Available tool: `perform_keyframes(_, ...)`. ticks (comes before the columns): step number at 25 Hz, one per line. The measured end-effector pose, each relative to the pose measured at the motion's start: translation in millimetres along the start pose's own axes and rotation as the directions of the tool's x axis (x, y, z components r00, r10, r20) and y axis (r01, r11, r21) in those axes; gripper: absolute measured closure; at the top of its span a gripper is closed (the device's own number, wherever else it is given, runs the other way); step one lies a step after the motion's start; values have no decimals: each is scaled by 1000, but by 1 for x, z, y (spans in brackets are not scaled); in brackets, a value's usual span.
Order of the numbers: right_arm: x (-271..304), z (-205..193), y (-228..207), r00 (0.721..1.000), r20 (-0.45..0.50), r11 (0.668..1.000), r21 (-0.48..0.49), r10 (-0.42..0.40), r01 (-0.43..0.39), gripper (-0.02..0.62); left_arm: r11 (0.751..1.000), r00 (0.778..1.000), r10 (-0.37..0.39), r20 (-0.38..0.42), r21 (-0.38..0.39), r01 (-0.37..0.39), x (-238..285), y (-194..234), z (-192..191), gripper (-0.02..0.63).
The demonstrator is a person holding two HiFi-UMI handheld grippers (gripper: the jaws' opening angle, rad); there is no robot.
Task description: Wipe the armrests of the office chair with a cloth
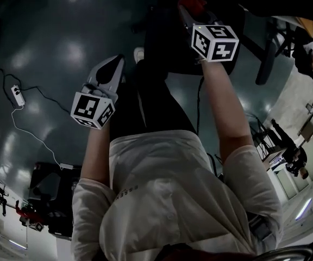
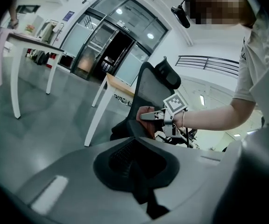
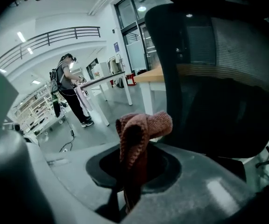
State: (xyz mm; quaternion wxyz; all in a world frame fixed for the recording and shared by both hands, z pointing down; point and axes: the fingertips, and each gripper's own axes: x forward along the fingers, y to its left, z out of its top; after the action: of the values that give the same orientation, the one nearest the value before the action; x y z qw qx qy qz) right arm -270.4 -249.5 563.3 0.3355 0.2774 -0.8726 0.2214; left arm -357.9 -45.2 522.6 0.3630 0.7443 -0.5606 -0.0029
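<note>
A rust-red knitted cloth [image 3: 141, 132] is clamped in the right gripper [image 3: 130, 190], pointed lengthwise at a black mesh chair [image 3: 218, 78]. The left gripper [image 2: 145, 192] is held with jaws closed together.

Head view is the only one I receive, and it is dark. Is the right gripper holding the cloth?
Observer: Yes. In the right gripper view the right gripper is shut on a reddish-brown cloth, folded and sticking up from the jaws.
Operator: And the left gripper?
Observer: The left gripper is shut, with nothing between its jaws.
Operator: Does the cloth touch anything?
Observer: I cannot tell. The left gripper view shows it beside the office chair, before its mesh back; contact is unclear.
</note>
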Motion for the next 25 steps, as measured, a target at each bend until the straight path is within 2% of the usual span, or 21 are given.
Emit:
perform_keyframes(7,29,14,36,987,-86,977,-149,139,-151,543,995,996,79,42,-55,-77,5,11,4,589)
perform_keyframes(13,43,12,53,970,-180,929,-302,164,-213,543,993,991,116,61,-27,-115,0,11,5,589)
perform_keyframes(17,47,12,63,956,-233,881,-394,179,-261,543,988,986,147,80,-51,-143,-4,7,-1,589)
perform_keyframes(20,54,15,75,944,-274,833,-466,183,-297,543,984,982,171,86,-65,-166,-11,8,-7,589)
perform_keyframes(23,59,15,94,929,-312,776,-530,197,-343,543,978,976,196,95,-88,-188,-20,9,-14,589)
perform_keyframes(25,60,11,114,916,-347,724,-578,201,-378,543,975,974,207,96,-100,-198,-26,11,-20,589)
